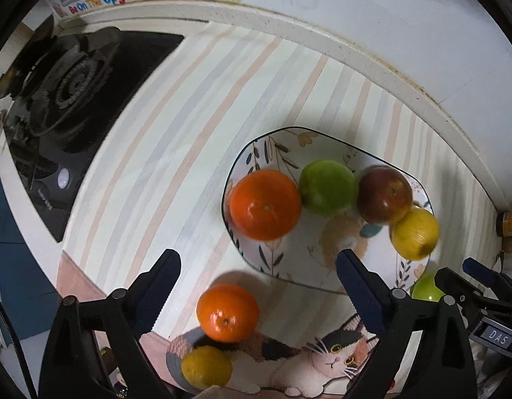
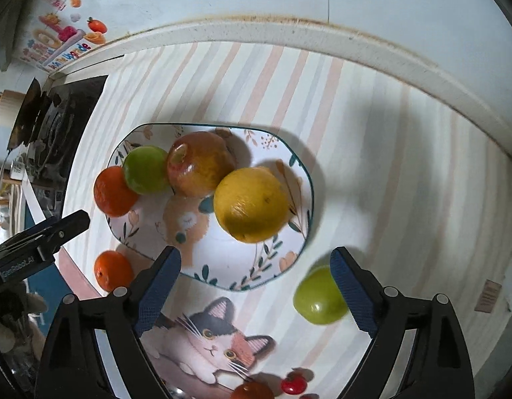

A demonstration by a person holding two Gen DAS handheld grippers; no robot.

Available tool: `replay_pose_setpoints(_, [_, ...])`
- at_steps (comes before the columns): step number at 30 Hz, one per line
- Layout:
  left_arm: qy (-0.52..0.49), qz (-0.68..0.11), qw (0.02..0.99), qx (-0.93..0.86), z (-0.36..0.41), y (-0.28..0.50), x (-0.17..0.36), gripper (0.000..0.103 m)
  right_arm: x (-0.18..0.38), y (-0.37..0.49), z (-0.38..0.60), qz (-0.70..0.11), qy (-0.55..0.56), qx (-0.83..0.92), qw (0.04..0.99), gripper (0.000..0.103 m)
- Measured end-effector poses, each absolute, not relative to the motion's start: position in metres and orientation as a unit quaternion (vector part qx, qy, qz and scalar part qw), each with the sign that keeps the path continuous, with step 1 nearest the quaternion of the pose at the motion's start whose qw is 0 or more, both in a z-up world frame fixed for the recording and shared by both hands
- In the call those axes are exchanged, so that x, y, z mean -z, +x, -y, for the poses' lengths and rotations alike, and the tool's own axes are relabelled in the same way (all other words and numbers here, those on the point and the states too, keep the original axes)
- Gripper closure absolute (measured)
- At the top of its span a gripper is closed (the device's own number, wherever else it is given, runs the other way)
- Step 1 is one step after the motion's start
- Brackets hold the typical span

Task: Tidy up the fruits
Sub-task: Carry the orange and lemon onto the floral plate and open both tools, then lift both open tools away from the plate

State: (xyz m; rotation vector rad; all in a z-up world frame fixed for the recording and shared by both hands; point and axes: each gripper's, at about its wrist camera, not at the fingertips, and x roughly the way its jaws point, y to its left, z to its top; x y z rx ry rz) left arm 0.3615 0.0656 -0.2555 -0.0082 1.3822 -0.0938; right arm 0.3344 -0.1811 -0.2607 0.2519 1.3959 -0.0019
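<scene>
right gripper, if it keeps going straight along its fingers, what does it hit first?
Most likely the near rim of the plate, or the striped mat just in front of it. The right gripper is open and empty. The green fruit sits beside its right-hand finger, probably off the line; depth is unclear.

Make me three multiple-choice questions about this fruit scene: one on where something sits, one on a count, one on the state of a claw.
1. Where is the red apple?
A. on the plate
B. on the stove
C. on the mat

2. How many fruits lie on the plate?
A. two
B. four
C. six

3. The right claw is:
A. shut on a lemon
B. shut on nothing
C. open

Answers: 1 A, it rests between the green apple and lemon. 2 B, those three plus an orange. 3 C, its jaws stand apart and hold nothing.
</scene>
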Motion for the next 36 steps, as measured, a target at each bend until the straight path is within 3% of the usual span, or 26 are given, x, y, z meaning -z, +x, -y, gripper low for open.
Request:
replay_pose_setpoints(18, [-0.021,-0.553,0.832,0.03,-0.063,0.242,0.172,0.007,0.166,0.232,0.154,-0.562,0.048,-0.024,0.825,0.009])
replay_pose_setpoints(36, [-0.013,-0.487,0.872,0.046,-0.05,0.176,0.095,0.007,0.075,0.16,0.152,-0.495,0.042,-0.063,0.866,0.009])
